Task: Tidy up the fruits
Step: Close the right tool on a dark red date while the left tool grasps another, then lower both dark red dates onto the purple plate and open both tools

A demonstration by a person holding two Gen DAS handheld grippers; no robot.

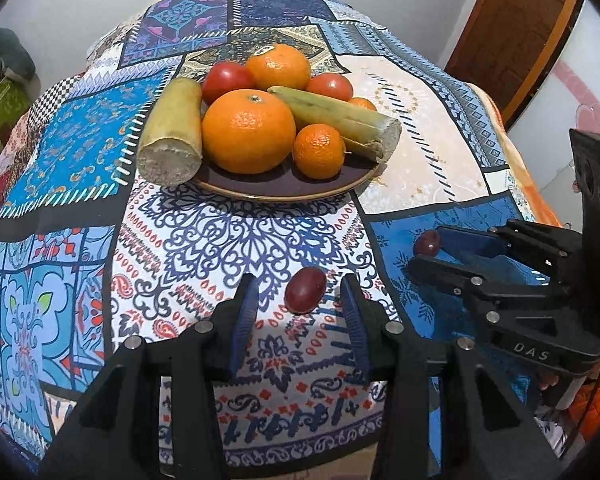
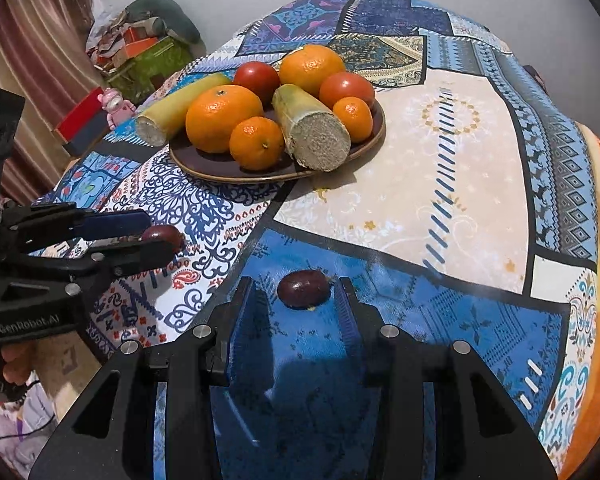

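Count on the brown plate [image 1: 284, 188]: four oranges, two large [image 1: 249, 131] and two small [image 1: 319, 151]; two tomatoes [image 1: 227, 79]; two cut sugarcane pieces [image 1: 172, 136]. Off the plate: two dark red grapes on the patchwork-covered tabletop [image 1: 420, 160].

My left claw [image 1: 300, 300] has its blue pads apart around one grape [image 1: 305, 290]; the grape lies on the white paisley patch between the tips, gaps visible either side.

My right claw [image 2: 298, 292] is likewise apart, straddling the other grape [image 2: 304, 289] on the blue patch. I cannot tell whether its right pad touches the fruit.

Both grapes sit near the plate's front, clear cloth between. Clutter [image 2: 140, 52] and a pink toy figure [image 2: 118, 106] stand beyond the tabletop's far-left edge.
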